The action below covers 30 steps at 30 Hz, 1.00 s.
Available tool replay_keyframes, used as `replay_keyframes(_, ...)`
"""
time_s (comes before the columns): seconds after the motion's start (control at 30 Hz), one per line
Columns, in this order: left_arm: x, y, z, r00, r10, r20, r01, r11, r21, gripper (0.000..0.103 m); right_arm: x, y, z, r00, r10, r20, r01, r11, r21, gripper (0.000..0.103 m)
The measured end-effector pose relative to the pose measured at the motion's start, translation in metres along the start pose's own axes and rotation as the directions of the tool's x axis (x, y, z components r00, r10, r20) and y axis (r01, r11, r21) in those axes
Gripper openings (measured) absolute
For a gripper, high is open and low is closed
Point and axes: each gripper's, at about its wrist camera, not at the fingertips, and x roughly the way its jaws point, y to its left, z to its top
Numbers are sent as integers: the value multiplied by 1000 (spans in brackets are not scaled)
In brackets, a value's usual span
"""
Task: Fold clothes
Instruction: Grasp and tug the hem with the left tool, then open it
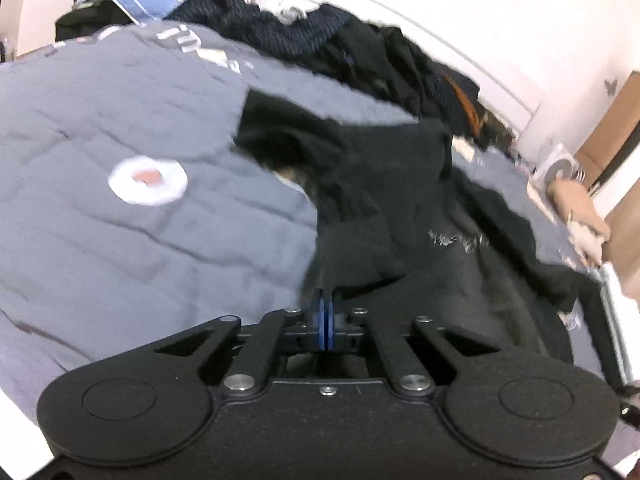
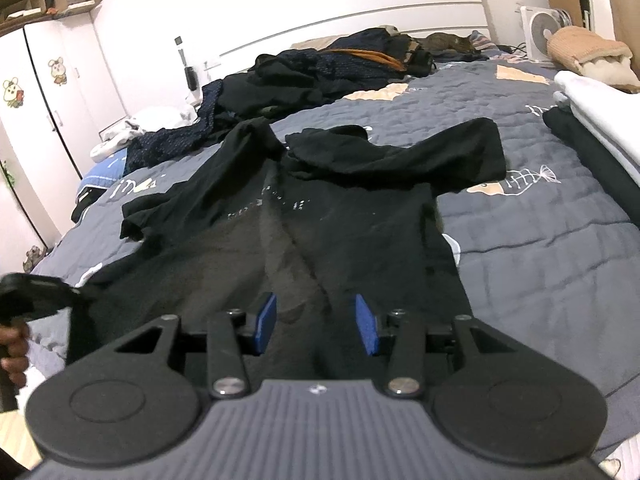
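Observation:
A black T-shirt (image 2: 320,216) lies spread face up on the grey quilt (image 2: 540,248), collar away from me, with both sleeves out and a fold near the neck. In the right wrist view my right gripper (image 2: 316,322) hovers over the shirt's lower hem, open, blue pads (image 2: 266,320) apart with only cloth below them. My left gripper (image 1: 325,308) has its blue pads pressed together on the shirt's edge (image 1: 360,264). From the right wrist view the left gripper (image 2: 60,292) is at the far left, pinching the hem corner, with a hand behind it.
A heap of dark clothes (image 2: 320,68) fills the head of the bed. Folded white and black garments (image 2: 592,120) are stacked at the right edge, with a beige plush item (image 2: 588,52) and a small fan (image 2: 540,32) behind. A white wardrobe (image 2: 48,92) stands left.

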Motion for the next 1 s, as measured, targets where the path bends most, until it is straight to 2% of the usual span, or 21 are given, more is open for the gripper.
replay_keyframes(0.1,-3,5,1,1000,31,-5,-31,1000,-5,2,1,-3,1,1000,-8,-2,8,1000,15,43)
replay_keyframes(0.2,5,6,-2,998,52,-43,-53,999,-14,2,1,-5,1,1000,-7,-5,7,1000,28,43)
replay_keyframes(0.3,6,6,-4,998,32,-61,-33,999,-21,6,1,-4,0,1000,-12,-6,12,1000,17,43)
replay_keyframes(0.37,1,7,-4,999,7,-53,-8,1000,-23,18,1,-5,1,1000,-14,-8,14,1000,19,43)
replay_keyframes(0.4,-3,8,-5,999,-5,-50,4,1000,-28,33,1,-5,1,1000,-14,-7,14,1000,23,43)
replay_keyframes(0.43,-6,8,-7,999,-8,-50,7,1000,-27,42,1,-5,1,1000,-14,-7,14,1000,26,43)
replay_keyframes(0.57,-18,8,-13,997,-15,-73,15,1000,0,42,1,-6,3,1000,-8,-8,8,999,42,43)
replay_keyframes(0.7,-28,8,-23,993,-9,-121,16,999,51,42,2,2,5,999,48,-24,-46,998,53,43)
replay_keyframes(1.0,-56,16,-54,978,0,-209,37,984,173,42,0,55,-2,980,189,-68,-194,978,-70,43)
